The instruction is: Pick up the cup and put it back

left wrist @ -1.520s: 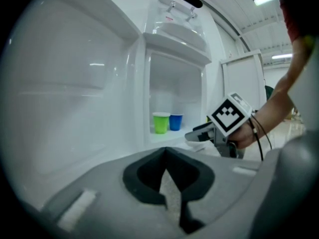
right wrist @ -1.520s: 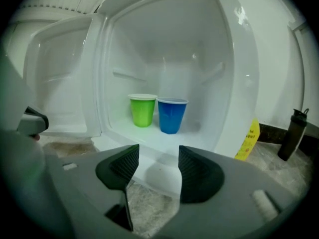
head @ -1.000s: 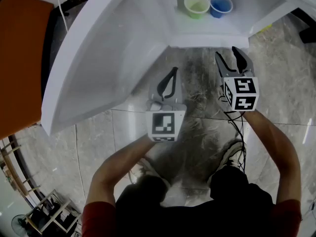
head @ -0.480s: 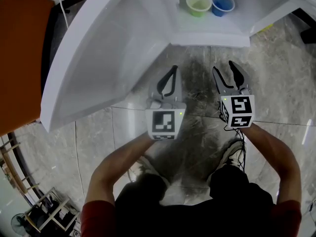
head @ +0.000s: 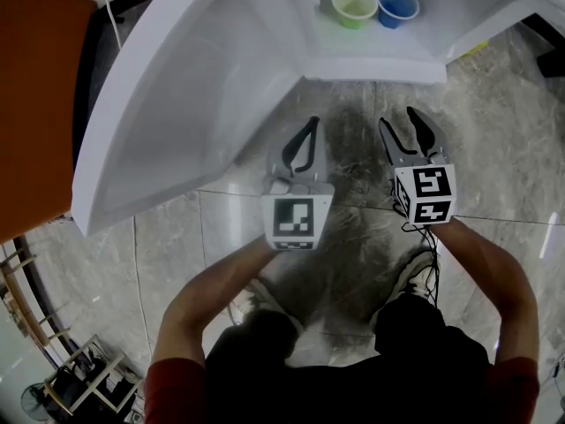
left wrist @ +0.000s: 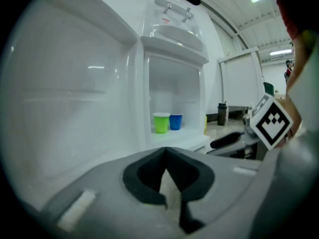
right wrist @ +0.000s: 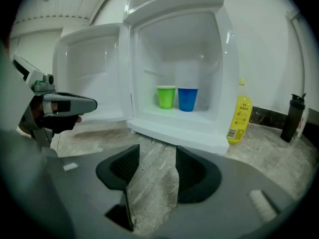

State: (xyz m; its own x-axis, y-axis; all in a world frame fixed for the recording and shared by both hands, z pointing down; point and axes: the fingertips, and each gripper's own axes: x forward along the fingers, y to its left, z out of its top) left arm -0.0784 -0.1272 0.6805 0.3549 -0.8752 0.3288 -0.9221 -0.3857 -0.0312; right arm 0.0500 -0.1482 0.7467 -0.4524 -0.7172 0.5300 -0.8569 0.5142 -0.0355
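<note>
A green cup point(head: 354, 4) and a blue cup point(head: 397, 5) stand side by side on the floor of an open white fridge compartment point(head: 371, 47). Both also show in the left gripper view, green cup point(left wrist: 161, 122) and blue cup point(left wrist: 175, 121), and in the right gripper view, green cup point(right wrist: 166, 97) and blue cup point(right wrist: 187, 99). My left gripper point(head: 309, 129) hangs over the stone floor in front of the fridge, jaws shut and empty point(left wrist: 165, 152). My right gripper point(head: 400, 122) is beside it, open and empty point(right wrist: 157, 156), well short of the cups.
The fridge door point(head: 177, 104) stands swung open at the left. An orange panel point(head: 35, 104) lies beyond it. A yellow bottle point(right wrist: 237, 112) and a dark bottle point(right wrist: 294, 117) stand on the floor right of the fridge. A cable trails under my right arm point(head: 424, 237).
My right gripper has drawn back from the fridge toward me and a little to the left. The left gripper and the cups have stayed put.
</note>
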